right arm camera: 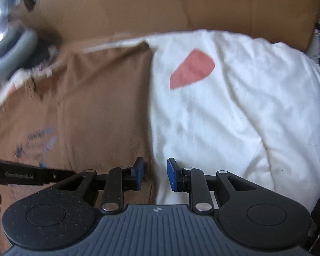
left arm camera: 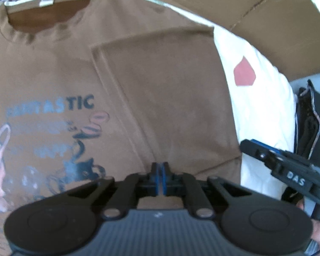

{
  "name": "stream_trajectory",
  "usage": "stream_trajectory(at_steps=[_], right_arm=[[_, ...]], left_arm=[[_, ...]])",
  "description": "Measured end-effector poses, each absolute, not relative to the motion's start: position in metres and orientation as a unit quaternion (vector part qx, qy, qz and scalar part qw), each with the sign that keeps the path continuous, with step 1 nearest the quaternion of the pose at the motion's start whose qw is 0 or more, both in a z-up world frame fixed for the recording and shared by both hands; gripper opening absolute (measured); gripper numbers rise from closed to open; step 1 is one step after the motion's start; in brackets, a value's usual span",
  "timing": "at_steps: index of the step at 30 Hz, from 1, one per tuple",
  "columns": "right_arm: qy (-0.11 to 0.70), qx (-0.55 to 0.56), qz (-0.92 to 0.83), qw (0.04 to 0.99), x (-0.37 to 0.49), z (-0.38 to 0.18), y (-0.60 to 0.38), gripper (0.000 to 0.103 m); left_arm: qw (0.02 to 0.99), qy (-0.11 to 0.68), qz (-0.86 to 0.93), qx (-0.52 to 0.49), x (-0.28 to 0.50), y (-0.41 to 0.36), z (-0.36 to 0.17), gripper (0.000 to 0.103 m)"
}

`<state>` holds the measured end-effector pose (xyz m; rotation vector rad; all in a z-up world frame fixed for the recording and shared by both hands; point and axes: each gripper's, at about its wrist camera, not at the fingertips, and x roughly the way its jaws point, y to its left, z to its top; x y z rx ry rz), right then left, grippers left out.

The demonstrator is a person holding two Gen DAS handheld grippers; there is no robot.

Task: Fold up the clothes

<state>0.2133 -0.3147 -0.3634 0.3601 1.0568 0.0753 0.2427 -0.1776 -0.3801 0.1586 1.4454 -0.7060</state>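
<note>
Your brown cotton T-shirt with the blue "FANTASTIC" print (left arm camera: pixel 59 81) lies flat, chest up, on the white quilted cover with a red patch (right arm camera: pixel 234 117), its collar (left arm camera: pixel 47 19) at the far side against the brown cardboard sheet (right arm camera: pixel 202 6). One side panel (left arm camera: pixel 170 98) is already folded inward over the chest, so the shirt's right edge runs as a long straight line from far to near.

Your left gripper (left arm camera: pixel 160 178) hovers over the lower part of that folded panel with its blue pads pressed together; I see no cloth pinched between them, though the view there is tight. Your right gripper (right arm camera: pixel 155 173) stands parted, nothing between the pads, straddling that same folded edge where brown cloth meets white cover.

The relation that matters: the shirt's long axis runs away from you, collar far and hem near, and both tools sit close together at the right-hand side. The unfolded side with the print lies to the left, so I judge your left gripper is the nearer one for it.
</note>
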Motion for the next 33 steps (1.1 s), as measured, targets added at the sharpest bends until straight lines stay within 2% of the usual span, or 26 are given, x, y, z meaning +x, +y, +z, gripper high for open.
stream_trajectory(at_steps=[1, 2, 5, 9, 11, 14, 16, 21, 22, 25, 27, 28, 29, 30, 33], right_arm=[[0.493, 0.176, 0.038, 0.851, 0.213, -0.36, -0.315, 0.029], [0.488, 0.176, 0.041, 0.854, 0.213, -0.357, -0.314, 0.018], [0.482, 0.166, 0.051, 0.859, 0.215, -0.354, -0.303, 0.003], [0.478, 0.15, 0.075, 0.862, 0.214, -0.354, -0.286, 0.003], [0.482, 0.14, 0.082, 0.861, 0.214, -0.357, -0.277, 0.003], [0.5, 0.124, 0.071, 0.854, 0.216, -0.366, -0.27, 0.005], [0.511, 0.123, 0.059, 0.849, 0.216, -0.371, -0.269, 0.005], [0.519, 0.134, 0.059, 0.842, 0.218, -0.367, -0.268, 0.006], [0.516, 0.138, 0.062, 0.843, 0.217, -0.363, -0.268, 0.006], [0.511, 0.139, 0.071, 0.845, 0.218, -0.346, -0.267, 0.007], [0.509, 0.137, 0.077, 0.846, 0.219, -0.332, -0.266, 0.012], [0.507, 0.136, 0.079, 0.848, 0.219, -0.323, -0.266, 0.021], [0.504, 0.134, 0.079, 0.849, 0.219, -0.314, -0.266, 0.033], [0.502, 0.135, 0.08, 0.85, 0.219, -0.306, -0.267, 0.039], [0.507, 0.132, 0.086, 0.847, 0.221, -0.276, -0.266, 0.041]], left_arm=[[0.695, 0.643, -0.315, 0.071, 0.247, -0.176, -0.376, 0.004], [0.698, 0.64, -0.314, 0.071, 0.251, -0.173, -0.373, 0.004], [0.707, 0.631, -0.311, 0.078, 0.262, -0.168, -0.362, 0.004], [0.714, 0.619, -0.315, 0.086, 0.28, -0.16, -0.345, 0.004], [0.717, 0.613, -0.319, 0.093, 0.29, -0.159, -0.336, 0.008], [0.731, 0.594, -0.319, 0.105, 0.309, -0.149, -0.315, 0.016], [0.741, 0.584, -0.315, 0.106, 0.323, -0.14, -0.301, 0.035], [0.764, 0.572, -0.284, 0.097, 0.358, -0.115, -0.268, 0.04], [0.765, 0.572, -0.28, 0.092, 0.362, -0.109, -0.263, 0.044], [0.77, 0.57, -0.274, 0.085, 0.372, -0.091, -0.245, 0.053], [0.777, 0.565, -0.266, 0.083, 0.374, -0.082, -0.232, 0.057], [0.779, 0.564, -0.262, 0.08, 0.374, -0.078, -0.226, 0.061], [0.781, 0.564, -0.257, 0.077, 0.374, -0.073, -0.221, 0.062], [0.783, 0.563, -0.254, 0.077, 0.374, -0.069, -0.216, 0.062], [0.787, 0.561, -0.246, 0.081, 0.372, -0.06, -0.202, 0.065]])
